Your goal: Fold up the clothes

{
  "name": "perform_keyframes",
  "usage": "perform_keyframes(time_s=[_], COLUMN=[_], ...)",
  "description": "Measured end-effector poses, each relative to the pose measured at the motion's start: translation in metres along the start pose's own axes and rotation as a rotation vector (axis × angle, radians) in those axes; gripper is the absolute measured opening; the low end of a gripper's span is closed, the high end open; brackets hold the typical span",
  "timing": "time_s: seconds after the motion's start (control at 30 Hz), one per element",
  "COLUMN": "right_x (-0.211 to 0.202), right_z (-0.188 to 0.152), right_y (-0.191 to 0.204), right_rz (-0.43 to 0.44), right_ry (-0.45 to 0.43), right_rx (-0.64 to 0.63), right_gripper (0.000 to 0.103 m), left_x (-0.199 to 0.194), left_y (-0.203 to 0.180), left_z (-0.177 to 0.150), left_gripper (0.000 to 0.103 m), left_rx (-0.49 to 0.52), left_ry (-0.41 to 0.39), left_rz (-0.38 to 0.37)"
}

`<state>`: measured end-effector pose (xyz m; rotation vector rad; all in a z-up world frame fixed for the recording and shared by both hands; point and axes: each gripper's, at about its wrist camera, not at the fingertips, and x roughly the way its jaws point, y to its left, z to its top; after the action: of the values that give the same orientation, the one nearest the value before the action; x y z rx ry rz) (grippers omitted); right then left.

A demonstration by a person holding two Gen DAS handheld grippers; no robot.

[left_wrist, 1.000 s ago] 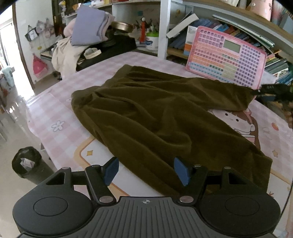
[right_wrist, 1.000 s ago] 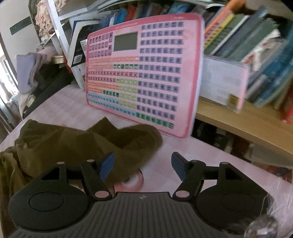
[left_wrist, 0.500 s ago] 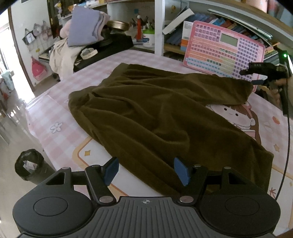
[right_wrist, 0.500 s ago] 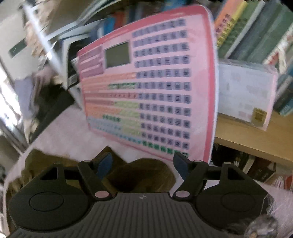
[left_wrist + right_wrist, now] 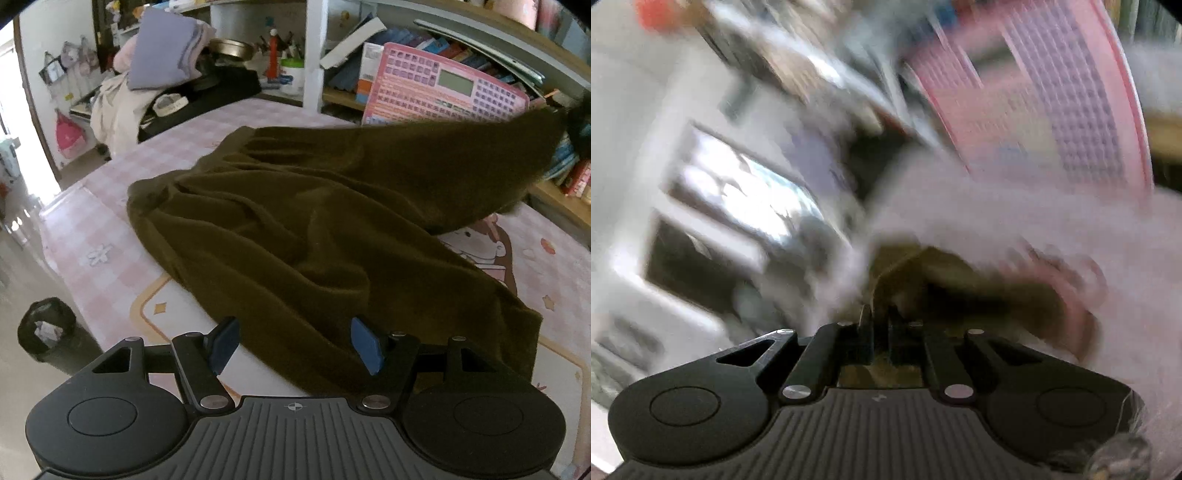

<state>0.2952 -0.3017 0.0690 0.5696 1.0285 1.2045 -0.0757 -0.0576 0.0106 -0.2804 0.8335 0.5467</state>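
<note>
A dark olive garment point(image 5: 295, 229) lies spread over the pink checked worktop point(image 5: 110, 236), and most of it sits just ahead of the left gripper point(image 5: 295, 343). The fingers point(image 5: 223, 343) of this gripper are apart and grasp nothing; the near edge of the cloth passes under the gap between them, so they seem placed to take this edge, but the pads do not press on it.

In the left wrist view, the far corner of the garment is lifted off the worktop toward the upper right, in front of a pink keyboard toy point(image 5: 447, 92) that leans on the bookshelf point(image 5: 554, 192). The cloth hangs from this corner in a long slope, probably because one end is raised to begin a fold over the rest.

The right gripper point(image 5: 881, 325) has its fingers clenched together. Its view is strongly blurred, but a piece of olive cloth rises just ahead of the fingertips and seems pinched between them, which agrees with the raised corner. A firm pinch makes sense here, since soft cloth can slip out.

The fold is at its start; no folded layer lies on the garment yet.
</note>
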Motion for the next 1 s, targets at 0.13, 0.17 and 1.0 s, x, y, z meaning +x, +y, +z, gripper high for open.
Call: perform_keyframes(time_s=[0.13,0.17,1.0], right_x=[-0.008,-0.003,0.005], right_z=[0.01,0.011,-0.039], right_y=[-0.02,-0.032,-0.012], right_rz=[-0.364,-0.453,-0.607], right_ry=[-0.265,-0.262,0.088], right_rx=[0.106,0.108,-0.202], right_gripper=[0.018,0.038,0.003], left_x=[-0.004,-0.005,-0.009], left_y=[-0.003,-0.002,0.013], left_z=[0.0,0.0,-0.005], left_gripper=[0.068,0.068,0.068], left_rx=[0.022,0.023,-0.053], left_ry=[-0.017,-0.021,-0.031], left_rz=[-0.011,-0.012,-0.038])
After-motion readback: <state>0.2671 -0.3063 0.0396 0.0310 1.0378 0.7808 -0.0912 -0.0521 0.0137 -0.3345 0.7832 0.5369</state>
